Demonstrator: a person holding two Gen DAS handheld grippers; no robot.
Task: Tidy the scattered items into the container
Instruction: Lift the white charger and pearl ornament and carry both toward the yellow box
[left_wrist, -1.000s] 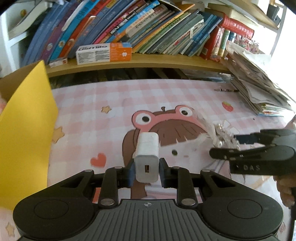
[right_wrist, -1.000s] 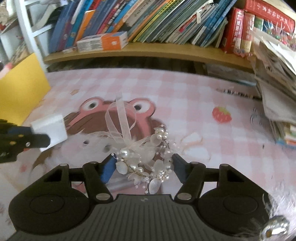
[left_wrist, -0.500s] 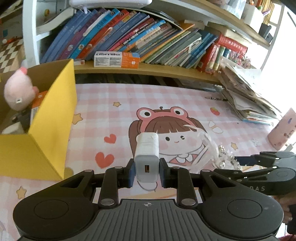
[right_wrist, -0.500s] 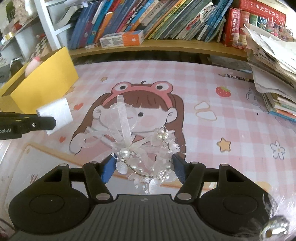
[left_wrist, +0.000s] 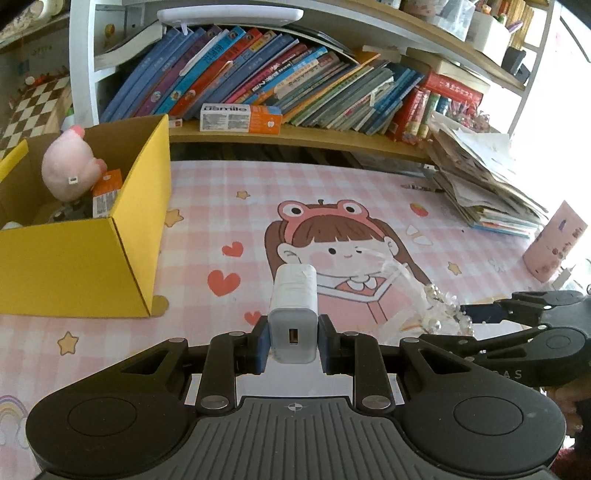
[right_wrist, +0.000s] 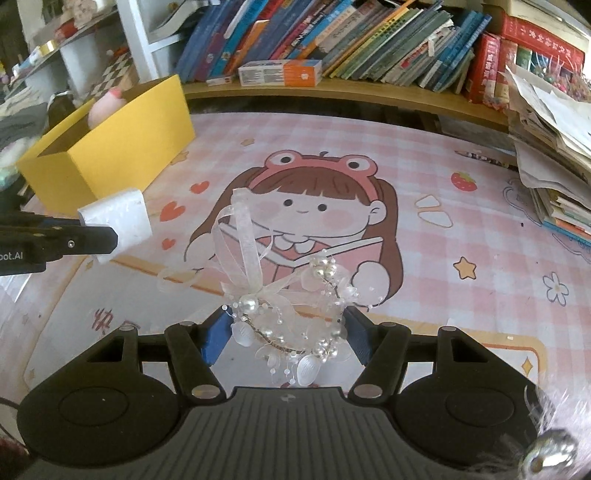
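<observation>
Left tongs (left_wrist: 293, 341) are gripping a white charger (left_wrist: 294, 314), held off the surface (left_wrist: 332, 192). Right tongs (right_wrist: 284, 332) are clamping a beaded ribbon hairpiece (right_wrist: 288, 314), also lifted. Yellow box (left_wrist: 88, 258) is sitting at left, already holding a pink plush (left_wrist: 68, 166) and an orange packet (left_wrist: 105, 192). Judgement: both carried items are not yet deposited; no other loose items are showing.

Hidden and cut off
Yellow box (left_wrist: 79, 254) cropped at left edge; contents under pink plush (left_wrist: 68, 168) mostly hidden. Pink cup (left_wrist: 554, 245) cropped at right, washed out by glare.
</observation>
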